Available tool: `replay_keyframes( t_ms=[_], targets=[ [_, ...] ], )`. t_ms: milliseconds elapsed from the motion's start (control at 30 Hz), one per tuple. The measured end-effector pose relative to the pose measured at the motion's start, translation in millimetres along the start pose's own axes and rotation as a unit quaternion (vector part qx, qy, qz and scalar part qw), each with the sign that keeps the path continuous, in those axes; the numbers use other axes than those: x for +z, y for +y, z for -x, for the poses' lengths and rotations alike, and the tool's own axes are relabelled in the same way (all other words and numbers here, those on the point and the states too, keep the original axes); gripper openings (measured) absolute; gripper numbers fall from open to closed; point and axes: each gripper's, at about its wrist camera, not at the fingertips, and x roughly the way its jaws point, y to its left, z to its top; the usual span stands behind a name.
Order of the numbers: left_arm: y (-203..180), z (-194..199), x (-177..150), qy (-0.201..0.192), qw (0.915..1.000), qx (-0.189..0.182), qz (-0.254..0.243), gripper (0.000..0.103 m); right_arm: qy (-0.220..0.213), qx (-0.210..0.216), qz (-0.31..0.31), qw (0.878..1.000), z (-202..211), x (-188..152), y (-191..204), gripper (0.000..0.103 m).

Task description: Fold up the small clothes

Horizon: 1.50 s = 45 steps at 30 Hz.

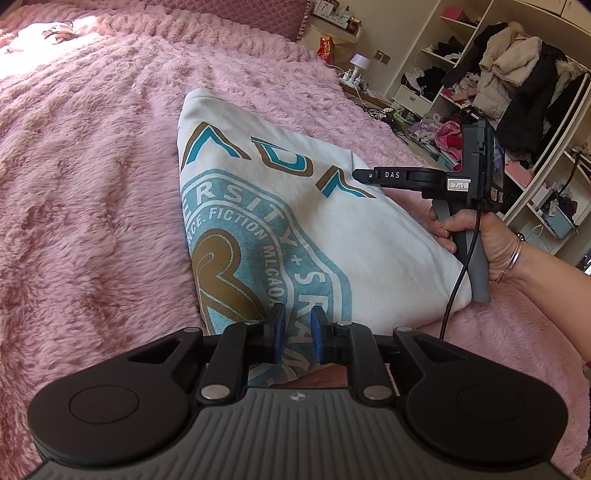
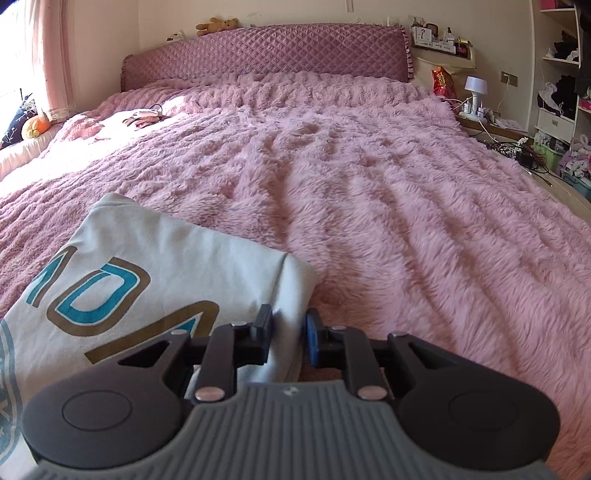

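We work over one bed, its fluffy pink blanket (image 2: 388, 192) running ahead of both pairs of fingers to a quilted mauve headboard (image 2: 266, 51). Just under our left gripper (image 1: 295, 332) lies the one garment here, a white T-shirt (image 1: 280, 221), folded to a rough wedge and resting on the blanket. Its print shows a pale blue round badge with a tan figure and white lettering, and past it large teal letters edged in tan. The left fingers stand a little apart with the printed cloth seen between and below them; we cannot tell whether the pads pinch it.

Our right gripper (image 2: 288, 332) sits at the shirt's far right corner. A raised fold of white cloth passes between its two pads, which stand close on either side, so it looks to be grasping that edge. In the left view the same tool reaches in from the right, held by a hand (image 1: 491, 240) with rings and a bracelet.

Beyond the right fingers, to their right, stand a small white lamp (image 2: 476, 88) and a red snack bag (image 2: 441, 83). Farther right are open shelves (image 1: 461, 55) crowded with clothes and coats. One teddy bear (image 2: 218, 25) sits on the headboard; a curtain (image 2: 48, 55) hangs far left.
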Motion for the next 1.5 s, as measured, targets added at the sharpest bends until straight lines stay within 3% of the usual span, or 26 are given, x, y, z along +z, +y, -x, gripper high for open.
replay_keyframes(
  t_ms=[133,233,267,367,500,633,767,933,1067,1333,1400,1467,1500],
  targets=[
    [4,14,4,-0.017,0.9990,-0.028,0.029,0.023,-0.015,0.021,-0.012,1.000,27,9,-9,0.027],
    [17,31,9,-0.043,0.9939,-0.069,0.074,0.038,-0.011,0.097,-0.058,0.994,57,10,-27,0.045],
    [25,37,13,-0.055,0.9911,-0.080,0.091,0.041,-0.002,0.134,-0.076,0.988,67,8,-34,0.047],
    [49,45,20,-0.075,0.9829,-0.103,0.132,0.055,0.028,0.191,-0.111,0.975,82,-4,-49,0.049],
    [98,35,28,-0.095,0.9618,-0.123,0.225,0.059,0.069,0.228,-0.171,0.956,83,-31,-66,0.050],
    [142,-2,34,-0.047,0.9362,-0.170,0.304,0.059,0.090,0.250,-0.240,0.934,70,-52,-79,0.051],
    [158,-39,33,-0.003,0.9194,-0.191,0.344,0.059,0.105,0.281,-0.283,0.911,54,-65,-81,0.052],
    [156,-72,47,0.014,0.9105,-0.220,0.350,0.060,0.111,0.317,-0.312,0.889,35,-71,-79,0.054],
    [148,-98,63,0.034,0.9115,-0.227,0.341,0.064,0.112,0.335,-0.328,0.876,15,-66,-74,0.054],
    [150,-139,77,0.060,0.8888,-0.259,0.373,0.068,0.111,0.347,-0.347,0.864,-20,-52,-56,0.058],
    [147,-141,78,0.062,0.8909,-0.260,0.367,0.062,0.106,0.342,-0.344,0.868,-21,-48,-50,0.054],
    [140,-138,81,0.068,0.9073,-0.244,0.336,0.041,0.106,0.327,-0.327,0.880,-20,-47,-48,0.034],
    [137,-137,82,0.068,0.9119,-0.237,0.328,0.034,0.107,0.322,-0.320,0.885,-18,-46,-47,0.033]
  ],
)
